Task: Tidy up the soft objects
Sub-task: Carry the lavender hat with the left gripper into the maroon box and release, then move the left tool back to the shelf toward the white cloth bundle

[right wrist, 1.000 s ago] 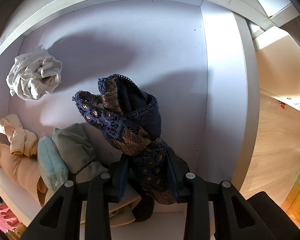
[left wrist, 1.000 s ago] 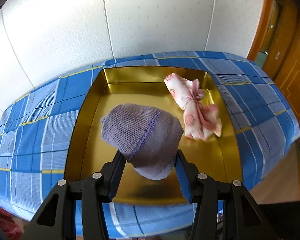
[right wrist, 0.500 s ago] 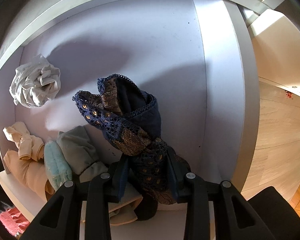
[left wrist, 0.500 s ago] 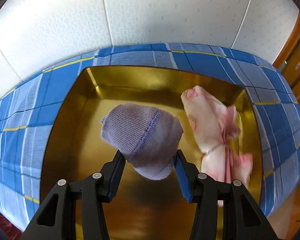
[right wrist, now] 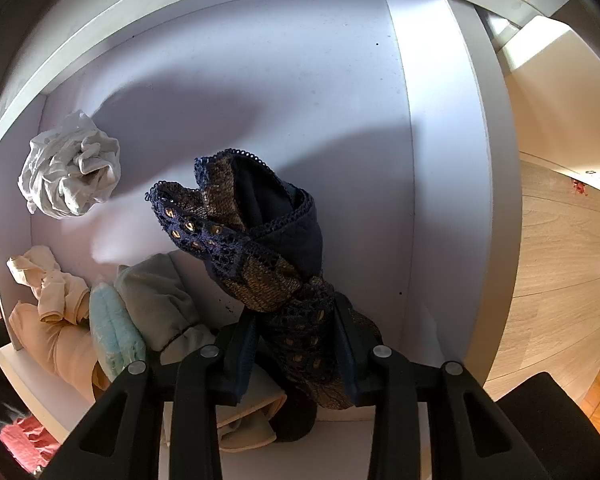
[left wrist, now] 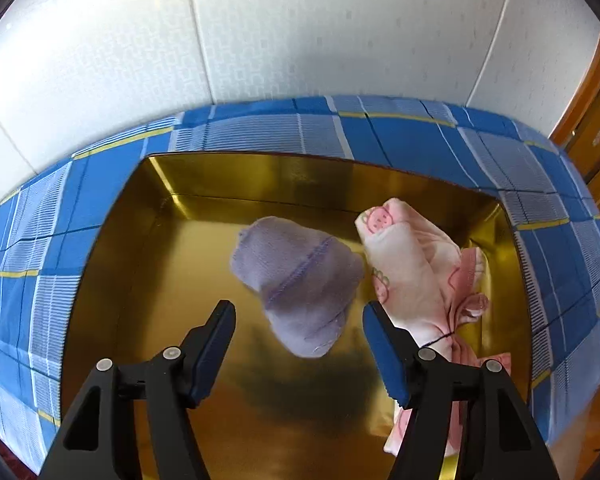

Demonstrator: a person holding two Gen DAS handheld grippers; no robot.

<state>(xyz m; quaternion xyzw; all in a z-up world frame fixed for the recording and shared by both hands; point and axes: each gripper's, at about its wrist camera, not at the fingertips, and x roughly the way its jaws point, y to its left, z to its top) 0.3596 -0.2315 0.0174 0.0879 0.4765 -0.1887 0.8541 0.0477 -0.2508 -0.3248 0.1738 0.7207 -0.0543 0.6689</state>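
In the left wrist view a rolled lilac knitted piece (left wrist: pixel 300 284) lies in the gold tray (left wrist: pixel 112 280), blurred, just past my left gripper (left wrist: pixel 298 320). The jaws are opening and their blue pads stand clear of it on both sides. A pink and white printed cloth bundle (left wrist: pixel 416 268) lies to its right in the same tray. In the right wrist view my right gripper (right wrist: pixel 296 332) is shut on a dark navy lace garment (right wrist: pixel 256 236), held above the white drawer (right wrist: pixel 260 80).
The tray rests on a blue checked cloth (left wrist: pixel 420 136) against a white wall. In the drawer lie a crumpled white cloth (right wrist: pixel 72 176), a beige garment (right wrist: pixel 48 304), a pale turquoise roll (right wrist: pixel 114 332) and a grey-green piece (right wrist: pixel 160 300). Wooden floor (right wrist: pixel 560 260) lies right.
My left gripper moved over the tray, then its jaws spread and the lilac piece left them and dropped onto the tray beside the pink bundle. The right gripper kept hold of the lace garment.
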